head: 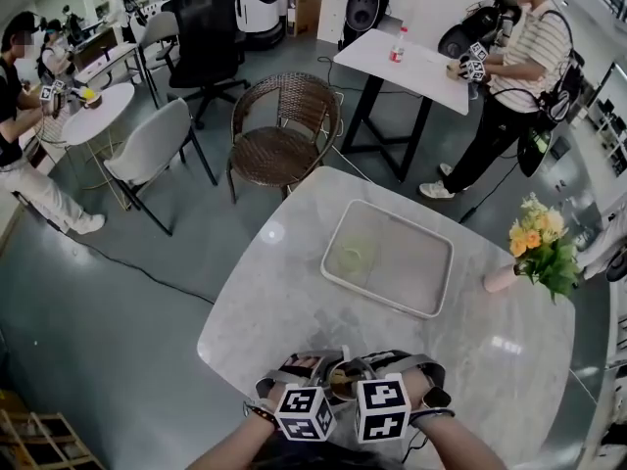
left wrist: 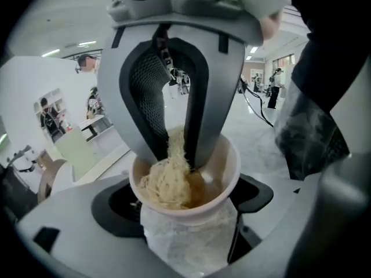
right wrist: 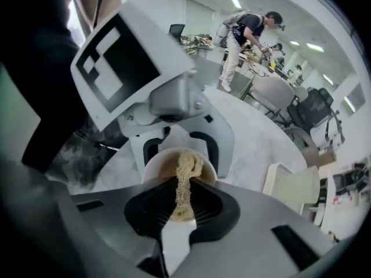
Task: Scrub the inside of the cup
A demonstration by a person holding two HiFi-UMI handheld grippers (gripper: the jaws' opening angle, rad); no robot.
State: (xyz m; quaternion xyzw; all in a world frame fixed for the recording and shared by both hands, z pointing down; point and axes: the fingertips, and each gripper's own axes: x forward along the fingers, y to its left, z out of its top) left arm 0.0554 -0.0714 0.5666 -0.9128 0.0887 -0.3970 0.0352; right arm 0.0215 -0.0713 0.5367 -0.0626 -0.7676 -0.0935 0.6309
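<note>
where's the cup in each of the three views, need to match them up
Head view: cup at bottom centre, just above the two marker cubes.
Left gripper view: cup lower centre, between the left gripper's jaws.
Right gripper view: cup centre, just beyond the right gripper's jaws.
Shared landmark: the tan scrubber inside the cup, faint in head view.

You are working in an open-plan office serving as a robotics lab. Office chairs (head: 208, 37), a wicker chair (head: 284, 130) and white tables (head: 416, 67) are standing beyond your marble table (head: 294, 302) on a grey floor (head: 98, 302). Other people (head: 524, 67) are handling marker-cube grippers (head: 474, 65) at those tables; white and black machines (head: 257, 3) are standing at the back, and strip lights (right wrist: 235, 3) are glowing overhead.
</note>
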